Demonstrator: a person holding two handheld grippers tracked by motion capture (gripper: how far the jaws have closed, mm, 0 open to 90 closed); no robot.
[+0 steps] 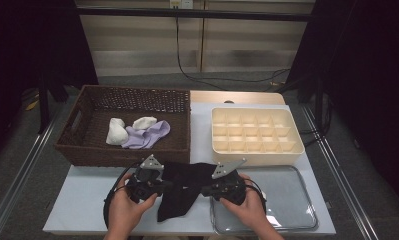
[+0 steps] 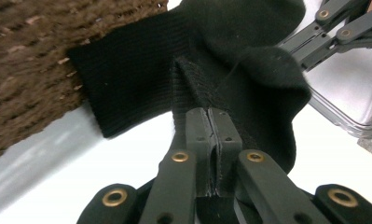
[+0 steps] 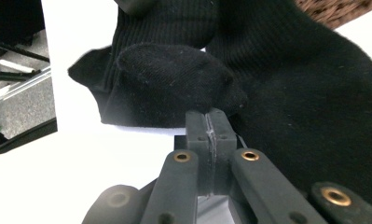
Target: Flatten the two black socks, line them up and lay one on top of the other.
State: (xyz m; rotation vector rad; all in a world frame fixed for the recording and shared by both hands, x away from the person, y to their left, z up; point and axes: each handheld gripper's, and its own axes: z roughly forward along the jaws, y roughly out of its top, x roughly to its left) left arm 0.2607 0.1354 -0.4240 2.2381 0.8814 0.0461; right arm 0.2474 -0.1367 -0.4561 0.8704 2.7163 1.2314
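Both tools (image 1: 169,184) (image 1: 205,190) pinch black sock (image 1: 179,187).

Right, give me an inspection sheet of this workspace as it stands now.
Surface: white table, bare at its front left.
Job's things: black sock stretched between both grippers, one end hanging to the table.
Clutter: wicker basket holding white socks and a purple sock; cream divider box, its cells look bare; clear tray at front right.
Grippers: left gripper shut on the sock's fabric; right gripper shut on the sock too.
Cables: black cable looping from the left gripper; another on the floor behind.
Surroundings: grey floor, pale wall panels, dark curtains at the sides.
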